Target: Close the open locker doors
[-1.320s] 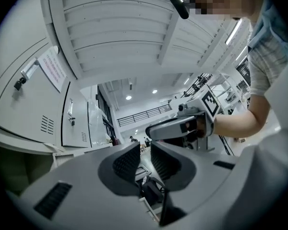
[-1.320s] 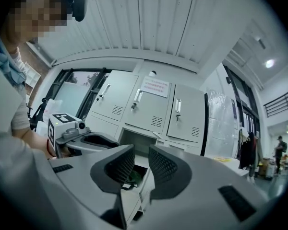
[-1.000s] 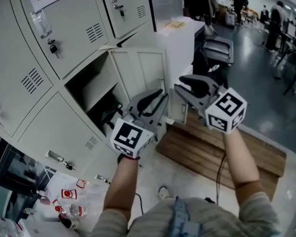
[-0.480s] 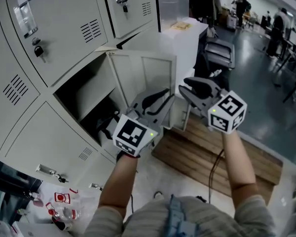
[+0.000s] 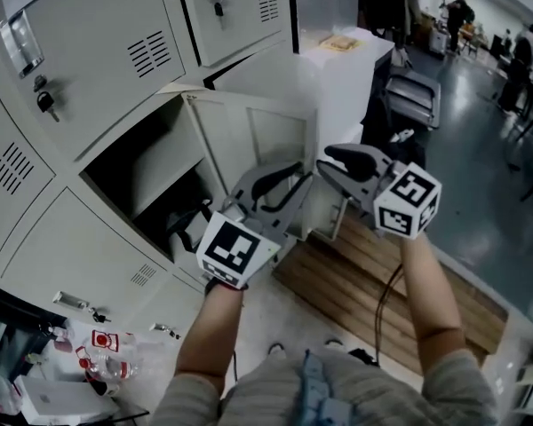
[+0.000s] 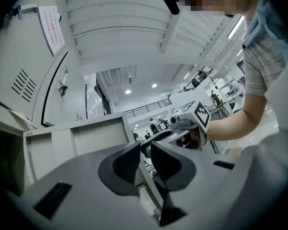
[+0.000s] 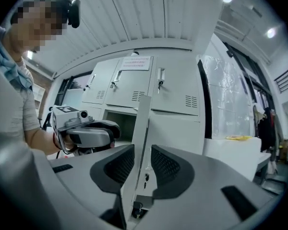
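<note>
Locker door [image 5: 249, 140] stands swung wide out from its dark open compartment [image 5: 147, 176] in the middle of the grey locker bank, its inner face turned to the person and its free edge pointing right. Both grippers sit at that door. The right gripper [image 5: 327, 162] is at the free edge: its own view shows the door's thin edge running up between the two jaws, which are apart, with a dark gap on the right side where the lock hardware shows. The left gripper [image 5: 289, 180] is lower, in front of the door's bottom part. In its view the jaws are a little apart, a pale strip of the door's edge passes between them close to the left one, and the other gripper shows just beyond.

Compared with a second ago, the door is about as far open as it was, and the right gripper has come in closer to its free edge. The left one is in much the same place against the door. The lockers have slid lower and leftward in the head view.

Closed doors [image 5: 107, 60] with keys and vents surround the open compartment. A wooden pallet [image 5: 391, 278] lies on the floor behind the grippers.
</note>
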Motion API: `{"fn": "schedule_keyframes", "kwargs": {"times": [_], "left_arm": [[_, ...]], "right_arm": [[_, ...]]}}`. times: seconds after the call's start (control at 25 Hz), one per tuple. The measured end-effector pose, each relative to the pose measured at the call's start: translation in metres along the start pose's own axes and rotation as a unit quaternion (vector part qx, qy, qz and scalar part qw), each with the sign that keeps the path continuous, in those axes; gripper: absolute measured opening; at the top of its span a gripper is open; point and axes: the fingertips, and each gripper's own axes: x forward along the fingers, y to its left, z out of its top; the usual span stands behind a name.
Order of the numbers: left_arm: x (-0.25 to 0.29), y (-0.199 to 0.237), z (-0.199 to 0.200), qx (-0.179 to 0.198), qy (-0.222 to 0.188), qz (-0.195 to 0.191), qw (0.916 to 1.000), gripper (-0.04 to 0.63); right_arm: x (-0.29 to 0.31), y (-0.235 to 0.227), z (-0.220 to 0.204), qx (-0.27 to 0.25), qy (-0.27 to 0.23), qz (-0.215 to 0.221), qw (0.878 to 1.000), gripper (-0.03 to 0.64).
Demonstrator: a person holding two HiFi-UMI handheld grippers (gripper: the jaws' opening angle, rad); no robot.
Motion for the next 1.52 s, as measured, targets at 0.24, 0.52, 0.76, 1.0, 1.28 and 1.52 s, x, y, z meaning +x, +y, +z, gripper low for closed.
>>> {"fn": "schedule_keyframes", "kwargs": {"times": [0.24,0.52,0.76,1.0,1.28,1.52], "left_arm": [[0.01,0.01,-0.002,-0.004,0.019,0.08,0.9966,0.067],[0.001,0.009,-0.013,-0.009,0.054,0.175,0.9831,0.067],[-0.029,0.005,-0.009,-0.004,0.075,0.248,0.9658,0.067],[-0.063,0.002,-0.002,0.008,0.104,0.297,0.9492,0.067],[-0.112,0.009,-0.002,0.013,0.125,0.331,0.9352,0.067],[-0.156,0.022,-0.001,0.008,0.126,0.345,0.93,0.067]], "right_arm": [[0.012,-0.003,-0.003,-0.005,0.003,0.118,0.993,0.087],[0.012,0.004,0.002,-0.006,-0.021,0.214,0.977,0.087],[0.014,0.039,0.008,-0.035,-0.05,0.263,0.963,0.087],[0.025,0.086,0.018,-0.05,-0.08,0.303,0.948,0.087],[0.047,0.136,0.027,-0.054,-0.089,0.339,0.935,0.087],[0.073,0.173,0.035,-0.046,-0.088,0.354,0.93,0.087]]}}
